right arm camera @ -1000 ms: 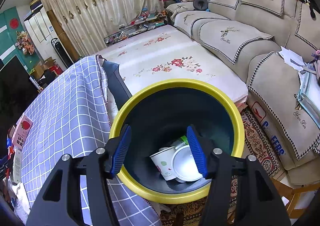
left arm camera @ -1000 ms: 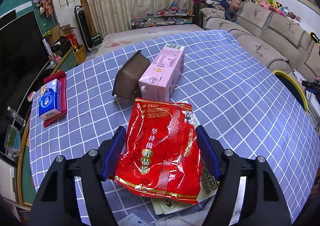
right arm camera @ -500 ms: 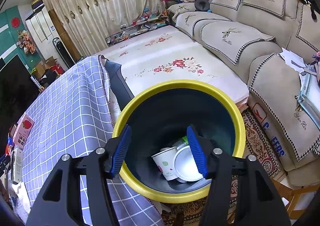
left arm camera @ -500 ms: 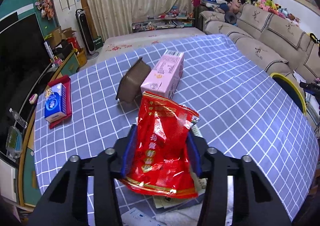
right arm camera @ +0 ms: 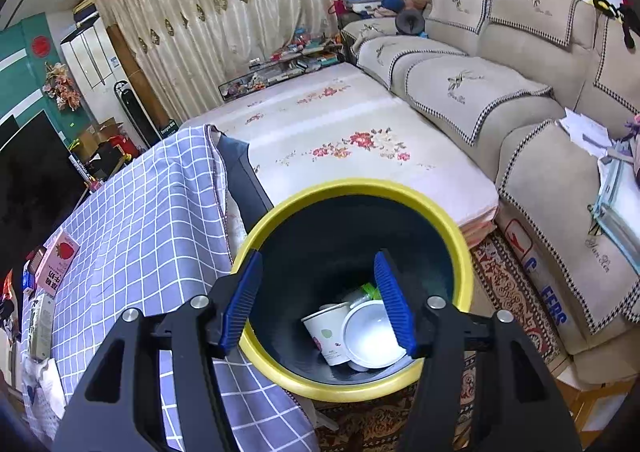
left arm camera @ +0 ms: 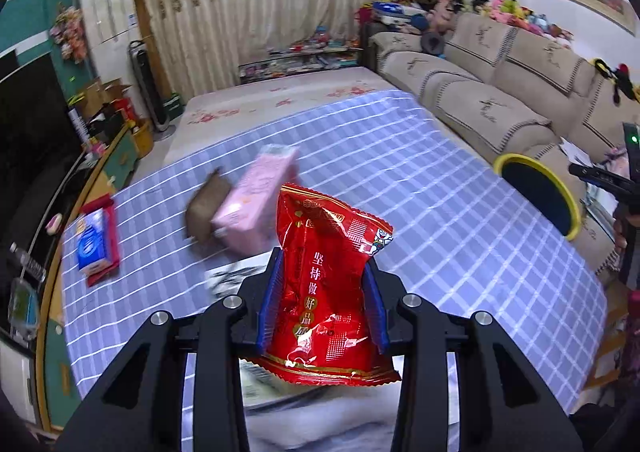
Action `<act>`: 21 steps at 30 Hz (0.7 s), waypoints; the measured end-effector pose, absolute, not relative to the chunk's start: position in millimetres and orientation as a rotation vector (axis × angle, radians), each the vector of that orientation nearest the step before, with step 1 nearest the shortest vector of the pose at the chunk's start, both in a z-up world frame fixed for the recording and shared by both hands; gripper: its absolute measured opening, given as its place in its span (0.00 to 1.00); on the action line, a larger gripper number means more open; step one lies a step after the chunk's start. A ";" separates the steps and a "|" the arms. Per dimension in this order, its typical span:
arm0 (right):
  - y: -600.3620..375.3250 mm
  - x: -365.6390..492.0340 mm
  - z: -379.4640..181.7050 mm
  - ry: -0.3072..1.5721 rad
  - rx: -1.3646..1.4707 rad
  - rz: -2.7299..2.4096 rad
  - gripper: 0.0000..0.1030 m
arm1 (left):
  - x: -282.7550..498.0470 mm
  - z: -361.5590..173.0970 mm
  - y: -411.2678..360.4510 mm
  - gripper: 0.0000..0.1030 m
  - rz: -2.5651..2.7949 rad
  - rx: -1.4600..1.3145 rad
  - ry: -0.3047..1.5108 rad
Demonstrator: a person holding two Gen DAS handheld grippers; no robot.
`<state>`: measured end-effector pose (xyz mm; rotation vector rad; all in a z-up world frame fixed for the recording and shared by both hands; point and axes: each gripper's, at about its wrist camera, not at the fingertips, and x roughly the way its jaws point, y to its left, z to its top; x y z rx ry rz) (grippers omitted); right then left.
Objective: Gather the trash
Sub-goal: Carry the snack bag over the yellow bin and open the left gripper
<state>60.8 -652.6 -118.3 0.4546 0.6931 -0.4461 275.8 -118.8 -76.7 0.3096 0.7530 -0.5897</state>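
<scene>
The left gripper (left arm camera: 324,300) has its blue pads (left arm camera: 269,304) pinched against both sides of a red snack bag (left arm camera: 326,292), which stands upright between them, raised clear of the blue checked tablecloth (left arm camera: 420,187). On the cloth beyond the bag lie a pink milk carton (left arm camera: 256,207) on its side and, touching its left flank, a brown container (left arm camera: 206,207); both are blurred. A blue tissue pack (left arm camera: 93,246) rests on a red tray near the table's left edge. The right gripper (right arm camera: 320,304) hangs over a yellow-rimmed trash bin (right arm camera: 460,252) standing on the floor just beside the table's corner; its jaws are spread, with nothing between them. Inside the bin lie a paper cup (right arm camera: 326,332) and a white bowl (right arm camera: 370,334), touching. The same bin (left arm camera: 568,207) shows in the left wrist view past the table's right edge, in front of a beige sofa (left arm camera: 500,91).
</scene>
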 end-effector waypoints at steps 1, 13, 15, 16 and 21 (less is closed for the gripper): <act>-653.5 57.1 -114.9 0.686 0.447 -0.445 0.55 | 271.0 -75.0 -130.5 0.37 -0.617 0.319 0.751; -690.4 -11.3 -102.0 0.603 0.447 -0.486 0.58 | 222.2 -74.3 -295.8 0.37 -0.927 0.412 0.745; -700.4 -23.4 -106.3 0.604 0.454 -0.503 0.58 | 214.2 -77.8 -325.8 0.37 -0.976 0.428 0.754; -703.6 -28.1 -107.6 0.603 0.459 -0.508 0.58 | 209.2 -80.1 -343.8 0.37 -1.002 0.444 0.754; -718.9 -55.6 -117.0 0.601 0.484 -0.543 0.58 | 195.9 -91.3 -419.3 0.37 -1.078 0.501 0.761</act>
